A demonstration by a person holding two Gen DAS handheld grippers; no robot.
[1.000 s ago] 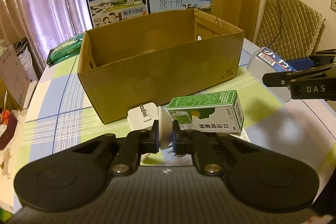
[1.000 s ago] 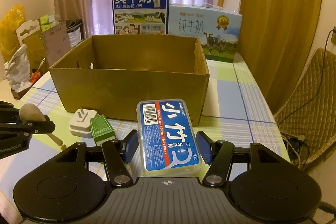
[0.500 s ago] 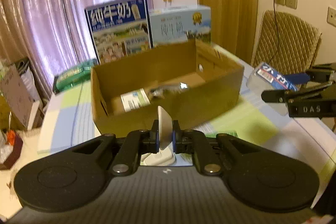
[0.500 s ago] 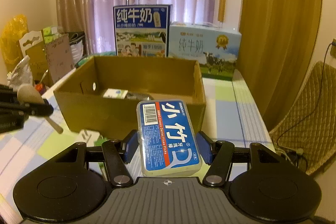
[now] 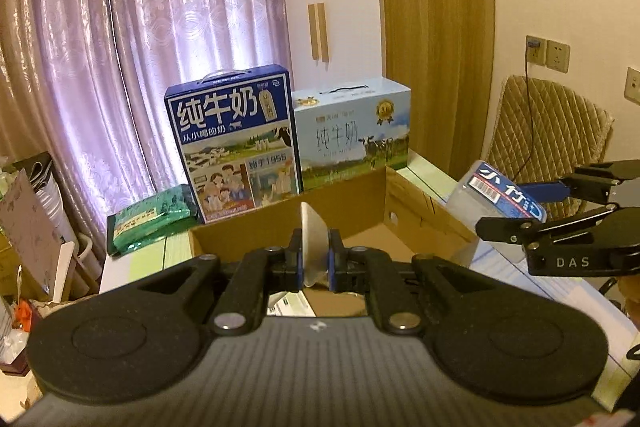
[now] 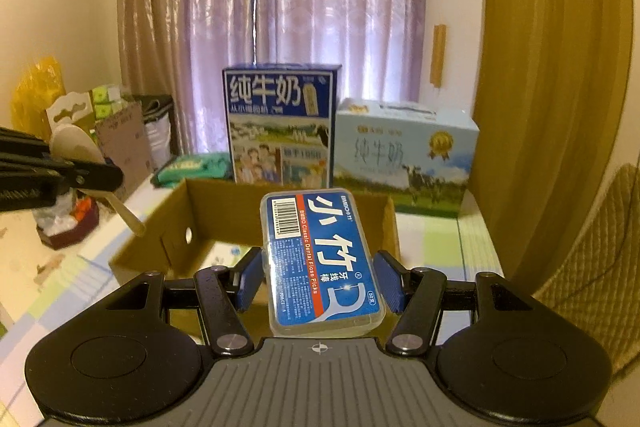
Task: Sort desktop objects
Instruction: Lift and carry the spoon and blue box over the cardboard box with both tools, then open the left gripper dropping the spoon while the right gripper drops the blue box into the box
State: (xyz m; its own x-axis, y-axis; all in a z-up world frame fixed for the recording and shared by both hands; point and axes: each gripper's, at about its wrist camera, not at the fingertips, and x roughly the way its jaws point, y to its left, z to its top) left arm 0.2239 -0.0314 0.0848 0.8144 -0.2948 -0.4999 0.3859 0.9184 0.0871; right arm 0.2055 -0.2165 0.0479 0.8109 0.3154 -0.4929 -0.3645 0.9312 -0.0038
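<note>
Left gripper (image 5: 315,259) had its jaws pinched tight on the bowl of a pale spoon (image 5: 312,245), held edge-up over the near side of the open cardboard box (image 5: 416,203). Right gripper (image 6: 320,277) had its jaws part-open, clamped on both sides of a blue floss pick case (image 6: 320,259), held flat above the box's near right wall. Inside the box, a small white carton (image 5: 290,305) lay on the floor, mostly hidden. Behind the box stood a dark blue milk carton (image 5: 236,143) and a light blue milk case (image 5: 352,135). Checkered tabletop (image 6: 444,247) under the box.
</note>
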